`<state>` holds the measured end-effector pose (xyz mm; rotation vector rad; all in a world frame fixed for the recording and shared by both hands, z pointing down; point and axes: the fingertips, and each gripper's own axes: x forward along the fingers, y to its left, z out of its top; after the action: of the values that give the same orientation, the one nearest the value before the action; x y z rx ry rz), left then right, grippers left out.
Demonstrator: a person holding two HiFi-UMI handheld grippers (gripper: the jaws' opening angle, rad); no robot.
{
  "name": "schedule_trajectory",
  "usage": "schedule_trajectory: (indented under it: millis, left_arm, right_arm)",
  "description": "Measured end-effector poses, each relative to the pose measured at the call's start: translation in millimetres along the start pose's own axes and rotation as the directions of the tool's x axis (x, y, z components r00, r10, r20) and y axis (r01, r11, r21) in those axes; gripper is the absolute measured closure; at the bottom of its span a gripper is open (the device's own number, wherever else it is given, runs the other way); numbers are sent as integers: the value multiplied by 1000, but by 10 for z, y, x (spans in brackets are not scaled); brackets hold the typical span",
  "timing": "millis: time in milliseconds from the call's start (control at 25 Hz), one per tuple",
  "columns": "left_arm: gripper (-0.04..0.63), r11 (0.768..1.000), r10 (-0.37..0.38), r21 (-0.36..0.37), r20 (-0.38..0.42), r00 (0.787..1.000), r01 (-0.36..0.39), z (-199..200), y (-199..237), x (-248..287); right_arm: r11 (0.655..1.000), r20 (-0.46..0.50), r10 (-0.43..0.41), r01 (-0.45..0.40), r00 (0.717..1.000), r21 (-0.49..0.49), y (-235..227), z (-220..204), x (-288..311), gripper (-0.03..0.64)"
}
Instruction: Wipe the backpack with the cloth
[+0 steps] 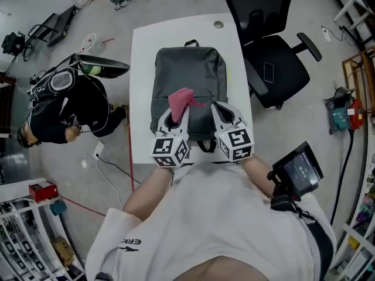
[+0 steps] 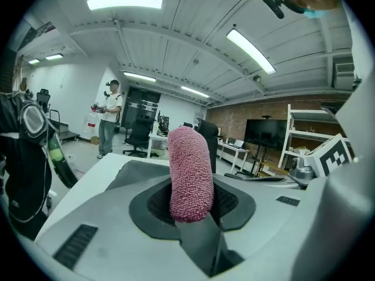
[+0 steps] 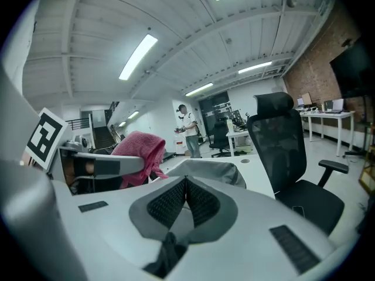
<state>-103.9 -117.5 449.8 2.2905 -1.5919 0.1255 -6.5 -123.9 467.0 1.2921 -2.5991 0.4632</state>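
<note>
The white counter (image 1: 140,69) runs from near to far. The dark grey backpack (image 1: 190,75) lies flat along it, carry handle at the far end. A bare strip of counter is open along the backpack's left side, and only a narrow margin remains on the right. The far end of the counter is bare except for a round cable hole (image 1: 218,24). A black office chair (image 1: 272,57) stands just beside the counter's far right edge.

The person stands at the near end with both forearms extended forward. The two grippers are held side by side over the near part of the backpack, marker cubes turned upward.

The left gripper (image 1: 176,117) has its fingers clamped on the pink cloth (image 2: 189,174). The cloth stands bunched beyond the fingertips, over the backpack's middle. Contact between cloth and backpack cannot be determined.

The right gripper (image 3: 184,195) has its fingers pressed together with nothing between them. It sits just right of the cloth.
</note>
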Motion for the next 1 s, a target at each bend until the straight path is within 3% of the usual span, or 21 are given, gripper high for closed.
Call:
schedule_trajectory:
  millis: [280,560,800,1000]
  left_arm:
    - [489,996,-84,14,-81,993,86,29,-3,830]
    - [489,992,-112,32,-184,977,119,-5,102,1599]
    - [489,988,-111,70,-324,940,141,-306,131,2284]
    - [489,990,-70,79,-427,902,114,-615,273,2668]
  right_arm:
    - [995,-59,-93,94,994,15,-449,-86,294,612]
    - [991,-143,-129,132,981,12,-629,-247,520,612]
    - [989,-191,-148,151,970,-3,-772,-370,654,612]
    - [989,-223,-148,149,964,-10,-829,-436,771,612]
